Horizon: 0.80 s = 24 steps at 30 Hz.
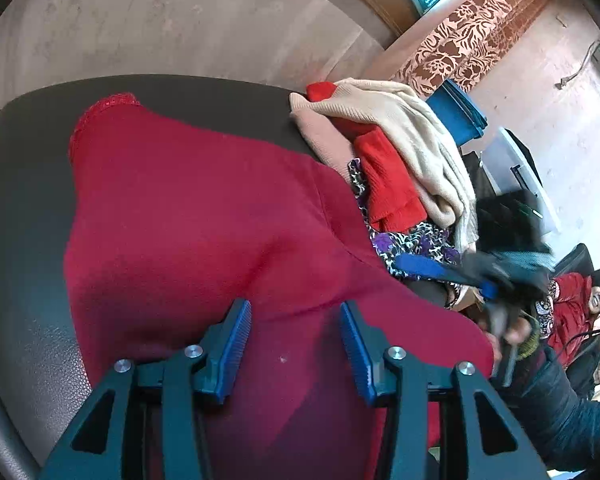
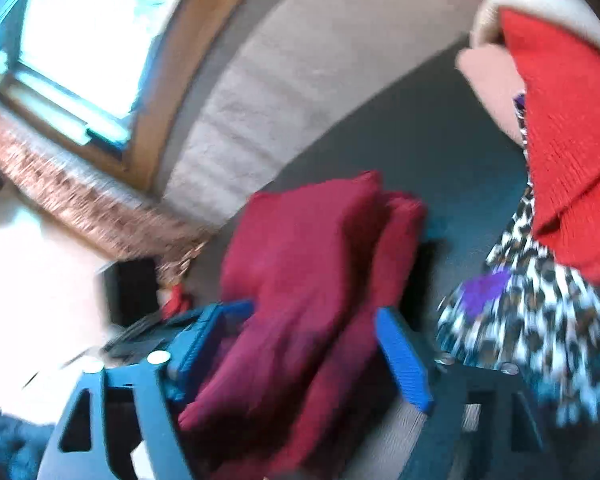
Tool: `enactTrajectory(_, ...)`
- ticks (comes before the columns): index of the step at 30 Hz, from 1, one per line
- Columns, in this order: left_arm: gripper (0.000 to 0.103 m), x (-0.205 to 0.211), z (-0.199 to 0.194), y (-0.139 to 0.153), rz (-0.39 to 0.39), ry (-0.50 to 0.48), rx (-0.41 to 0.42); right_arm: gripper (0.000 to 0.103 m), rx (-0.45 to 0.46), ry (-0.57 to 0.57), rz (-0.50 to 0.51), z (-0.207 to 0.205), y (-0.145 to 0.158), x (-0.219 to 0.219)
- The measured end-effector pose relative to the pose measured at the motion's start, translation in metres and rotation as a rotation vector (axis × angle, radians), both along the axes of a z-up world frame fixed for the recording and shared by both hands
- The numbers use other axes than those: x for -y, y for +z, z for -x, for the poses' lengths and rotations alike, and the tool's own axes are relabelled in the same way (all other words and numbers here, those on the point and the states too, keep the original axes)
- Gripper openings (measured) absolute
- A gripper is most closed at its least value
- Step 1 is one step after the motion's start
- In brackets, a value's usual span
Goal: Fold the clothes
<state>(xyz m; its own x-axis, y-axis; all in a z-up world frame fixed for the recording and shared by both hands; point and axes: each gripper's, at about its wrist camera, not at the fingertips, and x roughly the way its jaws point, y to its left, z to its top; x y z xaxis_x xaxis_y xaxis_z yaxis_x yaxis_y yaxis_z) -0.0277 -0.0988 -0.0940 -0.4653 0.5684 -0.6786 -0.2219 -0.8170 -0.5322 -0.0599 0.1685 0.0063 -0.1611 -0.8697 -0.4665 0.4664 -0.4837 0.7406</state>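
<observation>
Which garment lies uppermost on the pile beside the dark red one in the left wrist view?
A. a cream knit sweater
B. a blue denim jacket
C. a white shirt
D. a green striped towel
A: the cream knit sweater drapes over the bright red knit and the leopard-print cloth, right of the dark red garment.

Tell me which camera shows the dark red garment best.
The left wrist view: the dark red garment lies spread and sharp across the dark seat. The right wrist view shows it blurred, only a bunched part between that claw's open fingers.
</observation>
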Motion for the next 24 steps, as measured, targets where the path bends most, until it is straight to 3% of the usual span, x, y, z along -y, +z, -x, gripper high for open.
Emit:
enactTrajectory(5, 0.047, 0.003, -0.001, 0.001, -0.024, 0.001, 0.011, 0.086, -0.047, 0.210, -0.058, -0.050, 0.024, 0.020)
enactTrajectory(9, 0.047, 0.004, 0.000, 0.001, -0.032, 0.000, 0.021, 0.085, -0.070, 0.338, -0.151, -0.064, 0.014, 0.063)
enactTrajectory(10, 0.047, 0.005, 0.001, 0.001, -0.034, -0.001, 0.025, 0.071, -0.071, 0.362, -0.164, -0.064, 0.010, 0.074)
enactTrajectory(11, 0.047, 0.005, 0.001, 0.001, -0.035, -0.003, 0.029, 0.036, -0.072, 0.386, -0.177, -0.064, 0.005, 0.085)
enactTrajectory(12, 0.047, 0.006, 0.001, 0.001, -0.033, -0.008, 0.033, 0.019, -0.062, 0.420, -0.171, -0.064, 0.003, 0.094)
enactTrajectory(14, 0.044, 0.006, 0.001, 0.001, -0.029, -0.022, 0.044, 0.012, -0.039, 0.472, -0.222, -0.066, -0.006, 0.091)
enactTrajectory(16, 0.036, 0.006, -0.001, -0.002, -0.013, -0.033, 0.057, 0.011, -0.019, 0.515, -0.299, -0.070, -0.017, 0.083)
enactTrajectory(17, 0.028, 0.005, -0.002, -0.004, 0.000, -0.036, 0.063, 0.011, -0.009, 0.536, -0.338, -0.072, -0.022, 0.079)
enactTrajectory(18, 0.011, 0.004, -0.003, -0.007, 0.012, -0.040, 0.070, 0.011, 0.001, 0.557, -0.377, -0.074, -0.028, 0.075)
enactTrajectory(19, 0.003, 0.003, -0.004, -0.009, 0.018, -0.041, 0.076, 0.008, 0.011, 0.562, -0.389, -0.075, -0.034, 0.070)
enactTrajectory(24, 0.001, 0.009, -0.007, -0.017, -0.037, 0.007, 0.084, 0.006, 0.014, 0.480, -0.307, -0.081, -0.047, 0.049)
